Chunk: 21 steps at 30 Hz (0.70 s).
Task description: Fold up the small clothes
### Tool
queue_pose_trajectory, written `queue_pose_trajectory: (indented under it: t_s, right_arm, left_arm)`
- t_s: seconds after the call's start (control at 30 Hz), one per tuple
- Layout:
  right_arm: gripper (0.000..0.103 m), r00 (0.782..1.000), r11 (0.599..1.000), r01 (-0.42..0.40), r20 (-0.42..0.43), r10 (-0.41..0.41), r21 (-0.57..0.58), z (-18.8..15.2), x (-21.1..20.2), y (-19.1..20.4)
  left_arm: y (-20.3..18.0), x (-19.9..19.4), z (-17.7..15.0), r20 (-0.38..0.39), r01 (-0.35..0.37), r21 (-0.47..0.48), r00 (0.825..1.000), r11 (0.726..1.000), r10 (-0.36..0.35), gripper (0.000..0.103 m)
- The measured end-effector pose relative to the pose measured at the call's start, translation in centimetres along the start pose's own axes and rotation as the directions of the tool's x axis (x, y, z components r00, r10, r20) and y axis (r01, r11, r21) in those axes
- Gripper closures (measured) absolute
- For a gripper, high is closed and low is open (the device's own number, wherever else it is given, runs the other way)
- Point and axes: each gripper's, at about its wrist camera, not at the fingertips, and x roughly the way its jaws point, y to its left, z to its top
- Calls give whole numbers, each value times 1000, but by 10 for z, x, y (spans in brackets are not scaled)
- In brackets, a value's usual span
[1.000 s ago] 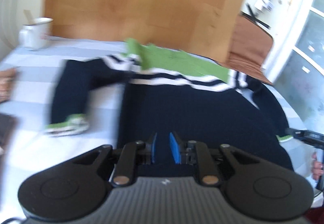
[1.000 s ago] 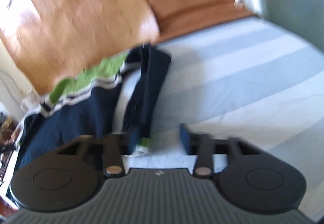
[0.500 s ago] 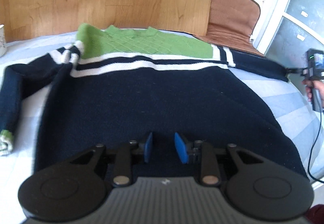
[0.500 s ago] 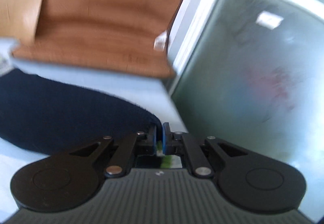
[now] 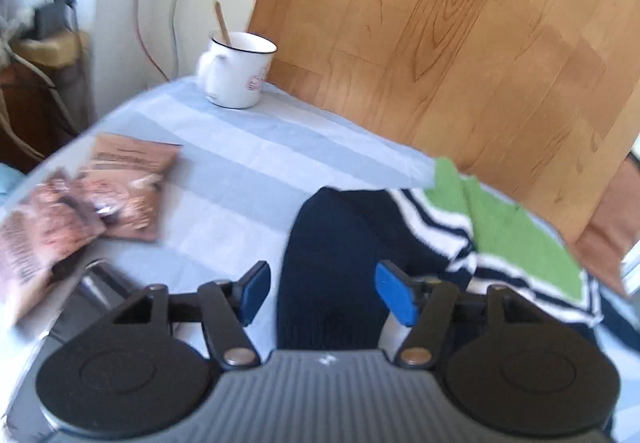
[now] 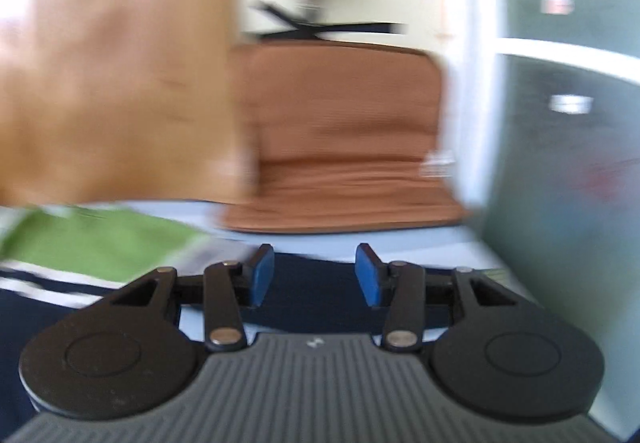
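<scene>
Both grippers, left (image 5: pixel 318 293) and right (image 6: pixel 315 274), have just been opening and grip nothing. Soft, floppy navy knit sweater with green yoke (image 5: pixel 400 243) lies lower right on the striped blue sheet (image 5: pixel 248 163); I'd pinch the sleeve near its cuff.

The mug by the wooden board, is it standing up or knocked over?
Standing up. The white mug sits on its base on the striped cloth, its mouth facing up, with a wooden stick leaning inside.

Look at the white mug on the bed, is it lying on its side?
No, the white mug stands upright on the striped sheet, with a wooden stick poking out of its top.
</scene>
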Motion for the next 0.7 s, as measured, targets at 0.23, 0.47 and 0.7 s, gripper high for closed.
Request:
queue_pose_trajectory:
  t_s: [0.23,0.47,0.7]
  right_arm:
    - [55,882,887,-461,-98,461,31,-20,10,143]
    - [55,756,766,-638,-254,603,-80,-40,25,243]
    - [55,758,789,-611,-333,561,-61,-67,55,252]
  left_arm:
    - [-6,68,13,-120,-83,94,988,992,94,23]
    - [-8,53,21,-14,-122,130,992,984,125,89]
    - [48,35,62,93,-269,-95,956,958,278,94]
